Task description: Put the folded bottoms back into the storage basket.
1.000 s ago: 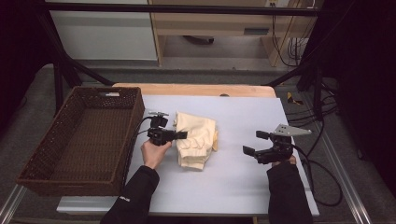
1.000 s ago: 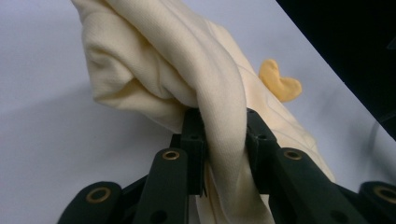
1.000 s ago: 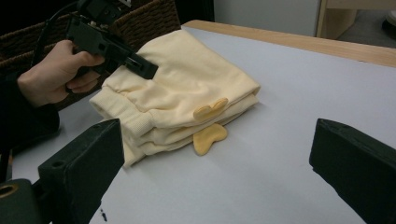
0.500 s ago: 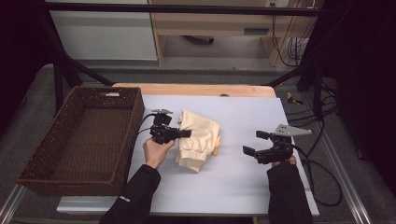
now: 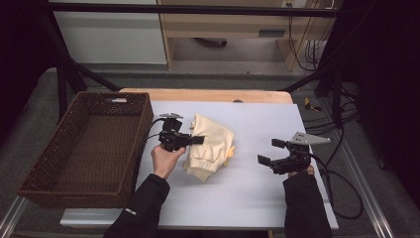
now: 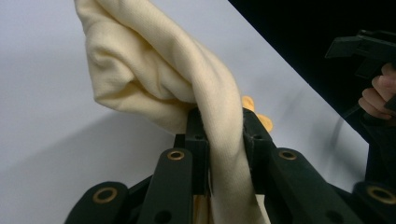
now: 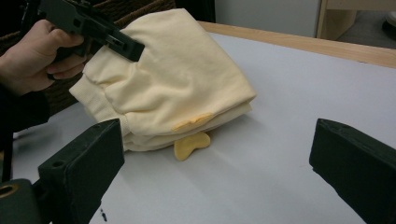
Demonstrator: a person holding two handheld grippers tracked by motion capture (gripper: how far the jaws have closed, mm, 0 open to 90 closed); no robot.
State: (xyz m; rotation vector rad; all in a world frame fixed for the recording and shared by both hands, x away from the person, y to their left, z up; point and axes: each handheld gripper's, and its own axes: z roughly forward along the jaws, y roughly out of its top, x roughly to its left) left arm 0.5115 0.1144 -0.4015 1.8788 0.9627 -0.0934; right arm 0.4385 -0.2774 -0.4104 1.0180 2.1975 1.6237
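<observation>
Left tool pinches the garment; the basket sits just left of it (probably its destination); right tool spread.

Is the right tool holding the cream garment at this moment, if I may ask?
No, the right tool stands open above the table, well apart from the cream garment.
</observation>
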